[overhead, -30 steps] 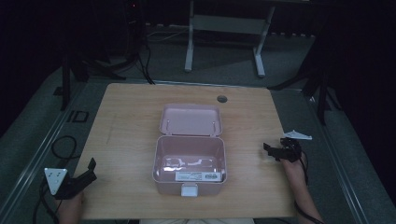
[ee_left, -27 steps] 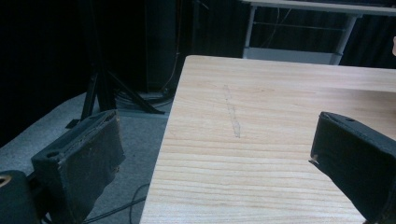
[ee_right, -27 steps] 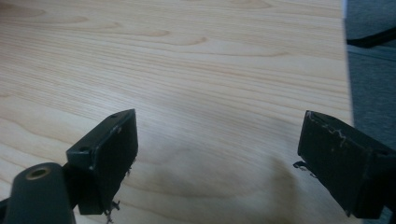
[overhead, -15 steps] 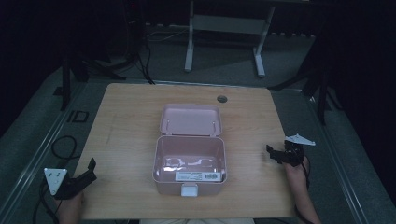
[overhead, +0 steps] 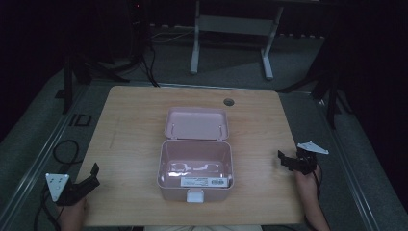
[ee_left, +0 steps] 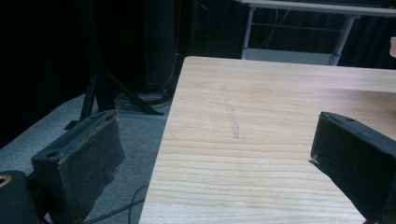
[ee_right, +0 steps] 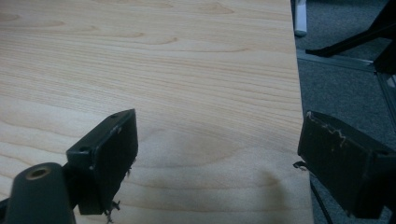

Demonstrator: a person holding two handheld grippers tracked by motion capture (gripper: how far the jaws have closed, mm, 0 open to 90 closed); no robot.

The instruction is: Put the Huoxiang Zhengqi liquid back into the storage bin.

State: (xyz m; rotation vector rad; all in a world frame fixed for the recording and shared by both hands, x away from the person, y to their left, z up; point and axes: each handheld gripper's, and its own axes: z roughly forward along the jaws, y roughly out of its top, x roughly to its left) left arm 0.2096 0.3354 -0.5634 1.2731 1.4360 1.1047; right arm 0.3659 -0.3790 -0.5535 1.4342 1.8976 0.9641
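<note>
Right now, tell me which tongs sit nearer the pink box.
Right. The right tongs sit off the pink box's right side, near the table edge; the left tongs are farther off, at the near-left corner.

My left hand-held gripper (overhead: 89, 177) low at near-left, jaws spread wide, empty. My right hand-held gripper (overhead: 287, 160) at right edge, jaws wide apart, empty.

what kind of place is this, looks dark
Probably a lab or recording workspace, not a home: a bare wooden table on grey carpet, dark stands and cables behind it, a white metal table frame beyond, and an open pink box.
</note>
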